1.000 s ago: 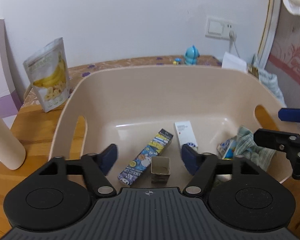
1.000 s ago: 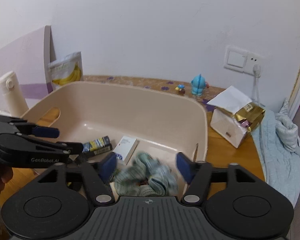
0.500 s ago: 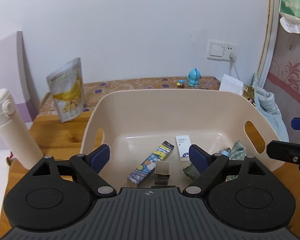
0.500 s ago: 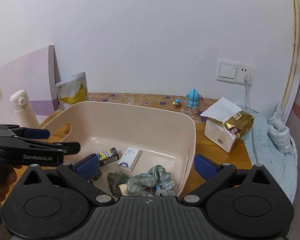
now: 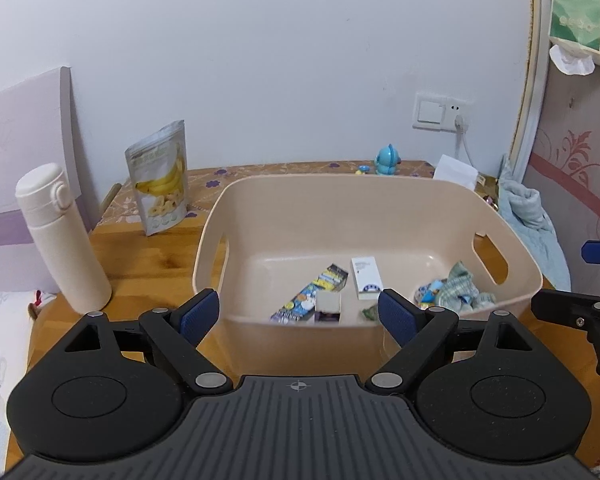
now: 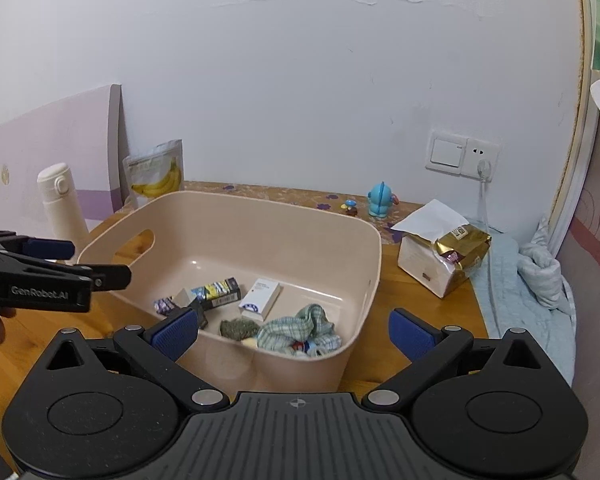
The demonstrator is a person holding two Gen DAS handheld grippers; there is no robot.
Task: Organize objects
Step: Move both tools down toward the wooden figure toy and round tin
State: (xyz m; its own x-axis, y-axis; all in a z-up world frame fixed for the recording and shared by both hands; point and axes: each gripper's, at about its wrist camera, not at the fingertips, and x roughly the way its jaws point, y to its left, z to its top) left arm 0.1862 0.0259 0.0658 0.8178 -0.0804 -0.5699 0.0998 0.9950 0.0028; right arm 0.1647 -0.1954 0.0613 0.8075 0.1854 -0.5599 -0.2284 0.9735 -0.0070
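A beige plastic bin (image 5: 380, 196) (image 6: 260, 220) stands on the wooden table. Inside lie a blue cartoon box (image 5: 312, 298) (image 6: 218, 290), a white box (image 5: 366, 278) (image 6: 260, 298), a small open carton (image 5: 327, 306), a dark green pouch (image 6: 238, 328) and a checked cloth (image 5: 458, 290) (image 6: 300, 328). My left gripper (image 5: 300, 316) is open and empty, held above the bin's near rim. My right gripper (image 6: 294, 334) is open and empty, above the bin's near right corner.
A white flask (image 5: 60, 236) (image 6: 62, 202) and a banana-chip bag (image 5: 160, 178) (image 6: 156, 172) stand left of the bin. A blue figurine (image 5: 388, 160) (image 6: 380, 200) sits at the back. A white-and-gold packet (image 6: 444, 248) and light blue cloth (image 6: 536, 272) lie right.
Both grippers have drawn back and up away from the bin and opened wider. The checked cloth, earlier between the right gripper's fingers, now lies in the bin.
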